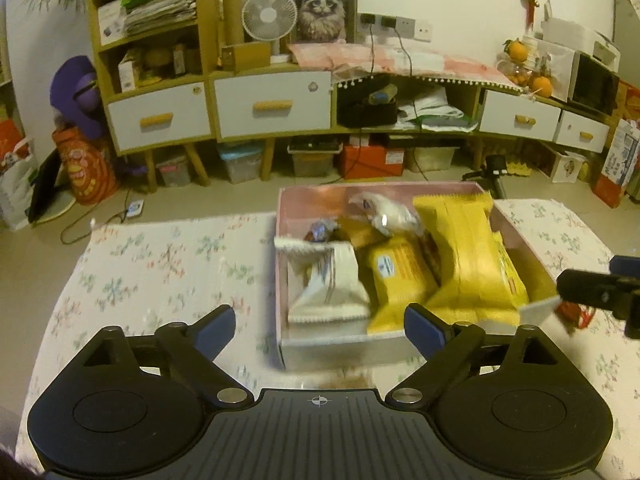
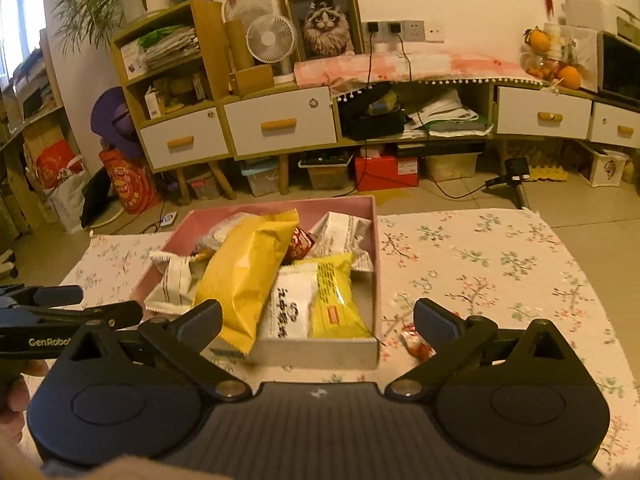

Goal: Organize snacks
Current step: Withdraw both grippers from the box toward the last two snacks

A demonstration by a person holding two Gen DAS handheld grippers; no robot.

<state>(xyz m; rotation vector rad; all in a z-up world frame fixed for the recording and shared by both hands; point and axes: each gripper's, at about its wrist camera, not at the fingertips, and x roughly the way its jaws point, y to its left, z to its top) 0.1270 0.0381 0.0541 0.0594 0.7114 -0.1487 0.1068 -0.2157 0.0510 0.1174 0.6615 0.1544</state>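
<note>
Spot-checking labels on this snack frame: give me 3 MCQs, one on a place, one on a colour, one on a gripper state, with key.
1. Where does the small red-wrapped candy lie?
A. inside the box
B. on the floral tablecloth, right of the box
C. in a gripper

2. What colour are the inner walls of the open cardboard snack box?
A. pink
B. green
C. black

3. How stands the right gripper?
A. shut on a packet
B. shut, empty
C. open, empty

Key: 1 B, it rests on cloth outside the box wall. 2 A, pink walls show in both views. 3 C, fingers wide apart, nothing between them.
</note>
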